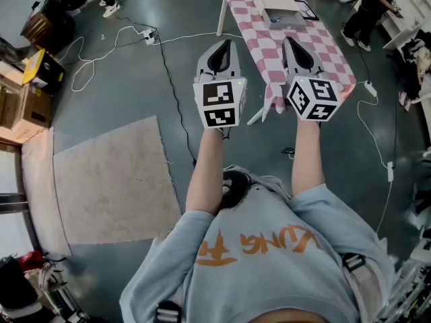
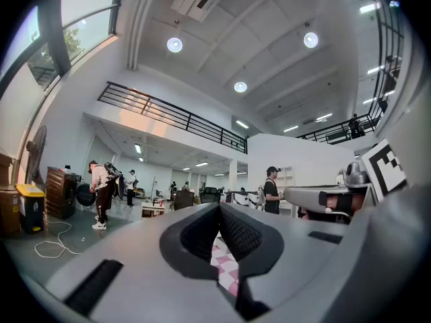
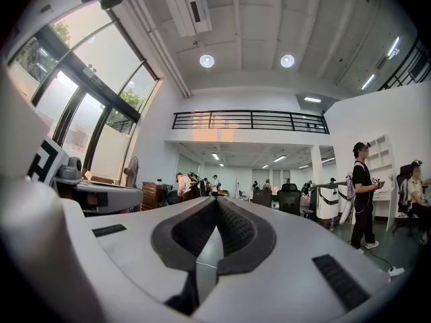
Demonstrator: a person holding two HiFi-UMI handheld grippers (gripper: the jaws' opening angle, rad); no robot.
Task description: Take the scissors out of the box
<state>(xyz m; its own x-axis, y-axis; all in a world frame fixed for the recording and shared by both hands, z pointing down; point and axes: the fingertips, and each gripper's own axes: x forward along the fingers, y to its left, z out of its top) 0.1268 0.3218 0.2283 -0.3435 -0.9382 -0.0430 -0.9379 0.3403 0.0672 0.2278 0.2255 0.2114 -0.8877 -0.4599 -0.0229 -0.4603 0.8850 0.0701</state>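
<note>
I hold both grippers level at chest height, short of a table under a pink-and-white checked cloth (image 1: 269,52). A pale box (image 1: 281,13) lies on the far part of that table; I can see no scissors. My left gripper (image 1: 222,44) hangs over the grey floor just left of the table's near end, and its jaws meet at the tips with nothing between them (image 2: 219,210). The right gripper (image 1: 295,43) hovers over the near end of the cloth. Its jaws are likewise shut and empty (image 3: 215,204).
A beige rug (image 1: 108,180) covers the floor at the left. White cables and a power strip (image 1: 147,38) trail across the floor behind it. A yellow-lidded bin (image 1: 42,66) stands far left. A person (image 1: 370,9) stands beyond the table at the right.
</note>
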